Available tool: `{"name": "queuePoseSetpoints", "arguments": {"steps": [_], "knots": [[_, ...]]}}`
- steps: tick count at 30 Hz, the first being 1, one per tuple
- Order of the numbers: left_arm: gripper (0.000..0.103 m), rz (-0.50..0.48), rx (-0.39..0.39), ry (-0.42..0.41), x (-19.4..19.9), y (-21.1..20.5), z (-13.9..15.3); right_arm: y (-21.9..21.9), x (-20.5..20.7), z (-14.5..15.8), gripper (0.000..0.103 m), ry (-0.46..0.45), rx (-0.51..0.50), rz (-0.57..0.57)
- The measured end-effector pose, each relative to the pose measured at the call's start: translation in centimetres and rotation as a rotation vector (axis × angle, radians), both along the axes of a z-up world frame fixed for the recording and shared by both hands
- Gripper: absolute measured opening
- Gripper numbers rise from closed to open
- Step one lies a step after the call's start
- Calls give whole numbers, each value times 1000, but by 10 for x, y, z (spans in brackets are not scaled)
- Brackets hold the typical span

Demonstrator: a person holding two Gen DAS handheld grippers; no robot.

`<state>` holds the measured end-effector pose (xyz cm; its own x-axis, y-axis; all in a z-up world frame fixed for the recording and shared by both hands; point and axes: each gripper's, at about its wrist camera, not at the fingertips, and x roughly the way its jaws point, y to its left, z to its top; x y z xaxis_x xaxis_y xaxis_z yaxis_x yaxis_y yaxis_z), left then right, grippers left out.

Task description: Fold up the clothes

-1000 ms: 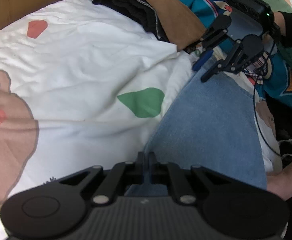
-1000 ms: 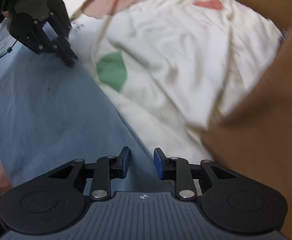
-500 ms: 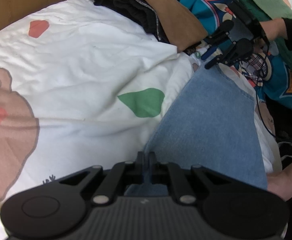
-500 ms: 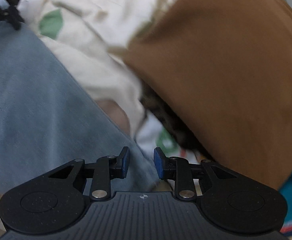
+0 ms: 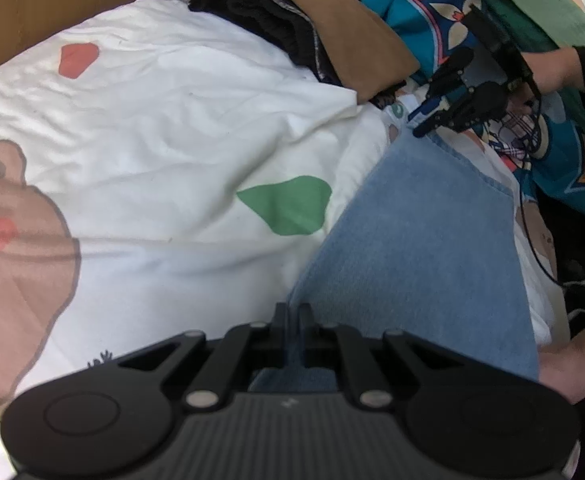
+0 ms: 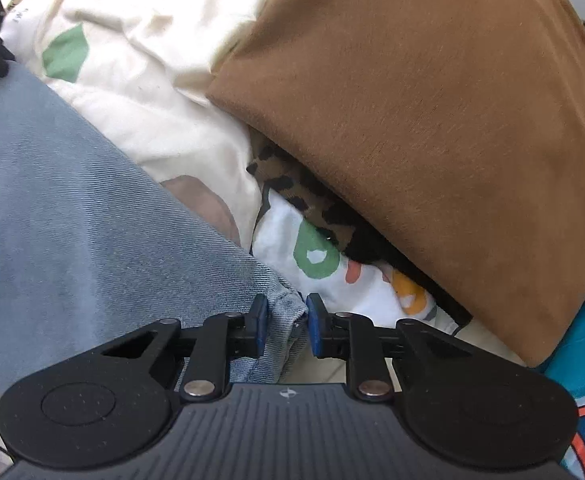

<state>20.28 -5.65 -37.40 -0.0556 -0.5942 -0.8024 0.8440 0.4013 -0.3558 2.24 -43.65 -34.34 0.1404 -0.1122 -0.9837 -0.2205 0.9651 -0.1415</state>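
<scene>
Working on the blue denim piece right now, which lies spread over a white printed sheet on what looks like a bed, with a heap of other clothes past its far end. Our left gripper has its jaws pinched fully together on the near edge of the denim, a sliver of blue cloth caught between them. At the opposite end, the right gripper points down over a hemmed corner of the denim, and its jaws are closing with that corner sitting between the blue pads. From the right wrist view they don't look pressed onto the cloth yet, there's a bit of gap on the one side.

Handling-wise, we'd guess denim is heavier and stiffer than the tees around it: it won't slip out easily, holds a crease okay, but it sags if lifted by one point. So corners and hems are the spots to grab, since the stitched hem is thick and gives the pads something to bite.

Watch out for the brown garment and the leopard-print bit just beside that corner, plus the sheet underneath. Easy to pinch those along with the denim.
</scene>
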Motion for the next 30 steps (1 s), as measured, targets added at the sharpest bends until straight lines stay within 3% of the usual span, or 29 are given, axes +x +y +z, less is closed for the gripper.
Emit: {"name": "queuePoseSetpoints", "arguments": {"steps": [1,3,5,7,14,19,25,30], "knots": [[9,14,6,0,0,0,0,0,0,-3,23,1,-8,-5],[10,70,21,16,3,0,4,-3,0,-3,38,-4,-30,-52],[5,144,52,-37,6,2,18,-9,-2,1,40,-5,-30,-126],[5,149,53,-84,6,7,33,-12,-5,7,41,-15,-31,-166],[6,274,57,-98,-5,55,59,-5,-18,33,40,-61,-119,-186],[7,395,121,-85,-24,93,56,-11,-36,41,40,-58,-176,-265],[7,589,191,-70,-35,138,40,30,-39,51,38,-158,-37,-215],[7,649,227,-55,-29,147,17,55,-32,20,30,-111,57,-229]]}}
